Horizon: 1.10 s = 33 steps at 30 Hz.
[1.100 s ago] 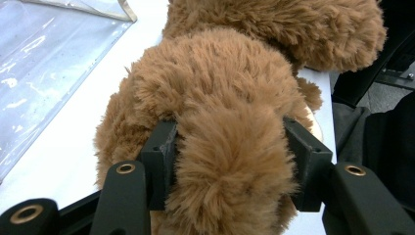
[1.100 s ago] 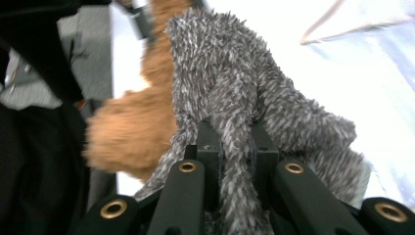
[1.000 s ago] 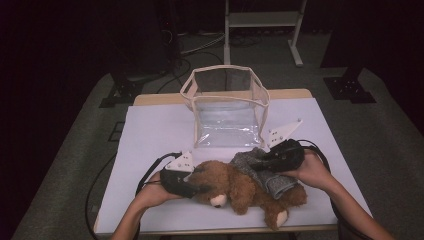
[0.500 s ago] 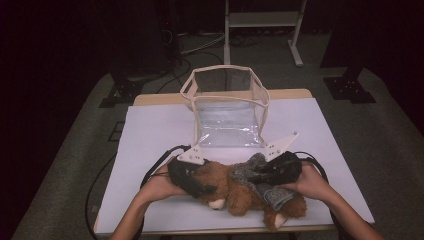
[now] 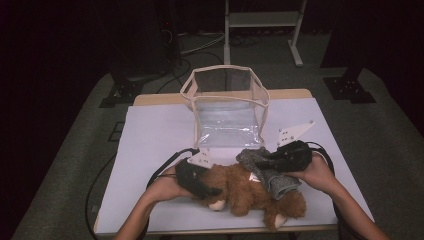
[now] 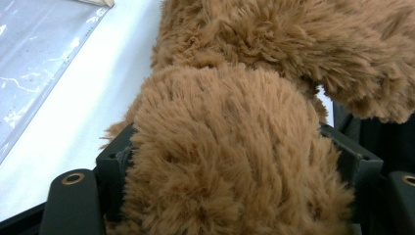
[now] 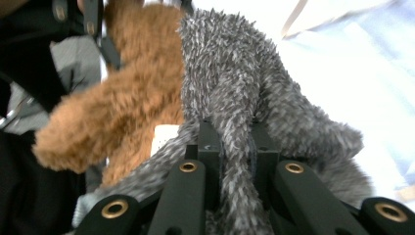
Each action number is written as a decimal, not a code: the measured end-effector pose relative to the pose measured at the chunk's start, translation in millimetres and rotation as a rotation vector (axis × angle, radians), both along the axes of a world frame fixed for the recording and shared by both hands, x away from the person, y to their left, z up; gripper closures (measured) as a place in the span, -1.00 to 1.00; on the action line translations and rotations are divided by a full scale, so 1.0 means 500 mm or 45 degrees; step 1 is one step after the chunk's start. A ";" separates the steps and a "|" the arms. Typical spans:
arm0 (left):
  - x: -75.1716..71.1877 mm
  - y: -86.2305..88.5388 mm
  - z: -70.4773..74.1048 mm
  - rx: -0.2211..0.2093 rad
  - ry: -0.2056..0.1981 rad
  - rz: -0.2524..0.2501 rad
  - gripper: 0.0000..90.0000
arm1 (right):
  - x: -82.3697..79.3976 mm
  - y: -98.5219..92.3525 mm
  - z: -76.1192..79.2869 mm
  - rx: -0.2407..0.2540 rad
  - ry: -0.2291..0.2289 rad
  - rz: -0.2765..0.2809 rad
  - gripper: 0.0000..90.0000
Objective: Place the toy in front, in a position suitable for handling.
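Note:
A brown plush teddy bear (image 5: 240,192) lies near the table's front edge, with a grey fuzzy garment (image 5: 274,176) over its right part. My left gripper (image 5: 209,190) comes in from the left. In the left gripper view a thick furry limb of the bear (image 6: 230,161) sits between the jaws of my left gripper (image 6: 235,147) and touches both; they have just been closing on it. My right gripper (image 5: 262,162) is shut on a fold of the grey garment (image 7: 235,63), pinched between its jaws (image 7: 235,134), with the bear (image 7: 132,93) beside it.
A clear plastic bag (image 5: 227,107) with a cream rim stands open behind the bear at mid-table. The white table (image 5: 150,135) has bare room to the left and right. Black cables trail from both grippers. A metal stand (image 5: 260,20) is on the floor beyond.
My left gripper has moved right, in against the bear, and now has a limb between its jaws. The right gripper has stayed put, holding the grey garment.

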State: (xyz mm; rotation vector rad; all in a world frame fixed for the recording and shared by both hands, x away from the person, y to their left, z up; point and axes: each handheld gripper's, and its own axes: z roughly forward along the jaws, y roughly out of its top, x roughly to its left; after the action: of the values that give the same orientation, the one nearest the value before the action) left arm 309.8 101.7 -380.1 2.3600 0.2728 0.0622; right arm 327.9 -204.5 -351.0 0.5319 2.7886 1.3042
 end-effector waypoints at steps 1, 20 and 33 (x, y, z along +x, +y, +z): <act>0.000 0.000 0.000 0.000 0.000 0.000 -0.52 | 0.000 0.000 0.000 0.000 0.000 0.000 0.77; 0.019 -0.048 -0.008 0.150 0.019 -0.002 -0.56 | -0.027 0.023 -0.031 -0.018 0.038 0.068 0.77; 0.061 -0.060 0.074 0.018 -0.296 0.076 0.08 | 0.062 -0.020 0.026 0.050 0.075 -0.041 0.76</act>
State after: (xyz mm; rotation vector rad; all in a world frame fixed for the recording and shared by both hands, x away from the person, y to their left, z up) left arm 340.2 71.7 -342.9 2.3317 0.2296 0.3657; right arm 358.9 -214.5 -337.9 0.6239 2.7942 1.3613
